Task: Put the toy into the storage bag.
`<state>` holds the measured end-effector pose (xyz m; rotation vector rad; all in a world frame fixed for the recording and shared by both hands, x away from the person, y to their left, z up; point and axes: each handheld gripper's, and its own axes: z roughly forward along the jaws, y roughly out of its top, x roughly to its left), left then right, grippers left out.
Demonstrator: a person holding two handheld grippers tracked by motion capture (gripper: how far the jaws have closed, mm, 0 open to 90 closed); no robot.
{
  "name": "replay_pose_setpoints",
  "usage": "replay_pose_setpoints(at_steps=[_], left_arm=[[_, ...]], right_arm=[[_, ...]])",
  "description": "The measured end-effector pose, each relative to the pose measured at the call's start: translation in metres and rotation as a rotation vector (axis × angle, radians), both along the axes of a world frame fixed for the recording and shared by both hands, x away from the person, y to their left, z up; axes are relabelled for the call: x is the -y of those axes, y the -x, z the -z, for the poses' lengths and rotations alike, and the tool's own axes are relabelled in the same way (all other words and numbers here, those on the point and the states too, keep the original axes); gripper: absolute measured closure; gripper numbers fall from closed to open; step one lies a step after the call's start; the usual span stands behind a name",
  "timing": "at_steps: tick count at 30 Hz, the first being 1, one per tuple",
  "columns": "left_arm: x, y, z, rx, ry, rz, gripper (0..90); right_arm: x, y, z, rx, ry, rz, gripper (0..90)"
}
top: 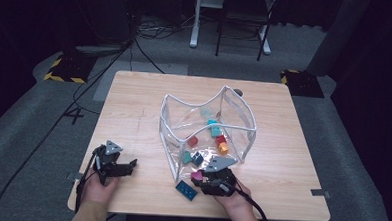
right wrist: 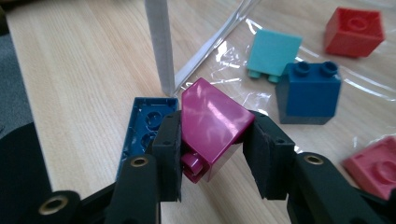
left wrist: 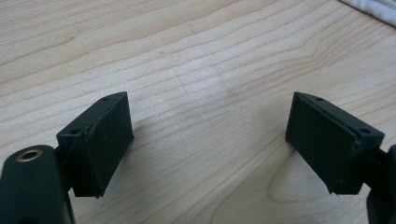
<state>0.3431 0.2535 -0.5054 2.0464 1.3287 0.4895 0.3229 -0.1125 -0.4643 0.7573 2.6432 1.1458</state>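
Pink brick (right wrist: 376, 165) cropped at right gripper view's edge

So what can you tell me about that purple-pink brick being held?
The magenta toy brick is glossy plastic with a sloped face and studs on one side. It sits tilted, studs pointing down, clamped between the right gripper's black fingers. It hangs just outside the clear plastic bag's near corner, over a flat blue brick on the table.

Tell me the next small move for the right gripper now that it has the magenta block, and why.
Probably lift it and carry it over the near rim into the clear bag. The right gripper is shut on the magenta block, just outside the bag's corner, while other blocks already lie inside. The left gripper is open over bare table.
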Motion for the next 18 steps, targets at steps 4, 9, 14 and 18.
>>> replay_pose_setpoints(at_steps=[4, 9, 14, 18], left_arm=[[0.0, 0.0, 0.0, 0.0, 0.0, 0.0, 15.1], [0.0, 0.0, 0.0, 0.0, 0.0, 0.0, 15.1], [0.0, 0.0, 0.0, 0.0, 0.0, 0.0, 15.1], [0.0, 0.0, 0.0, 0.0, 0.0, 0.0, 15.1]], right_arm=[[0.007, 0.001, -0.011, 0.008, -0.015, -0.001, 59.3], [0.019, 0.004, -0.032, 0.028, -0.022, -0.004, 59.4], [0.033, 0.005, -0.063, 0.044, -0.053, -0.012, 59.4], [0.038, 0.004, -0.077, 0.057, -0.047, -0.008, 59.4]])
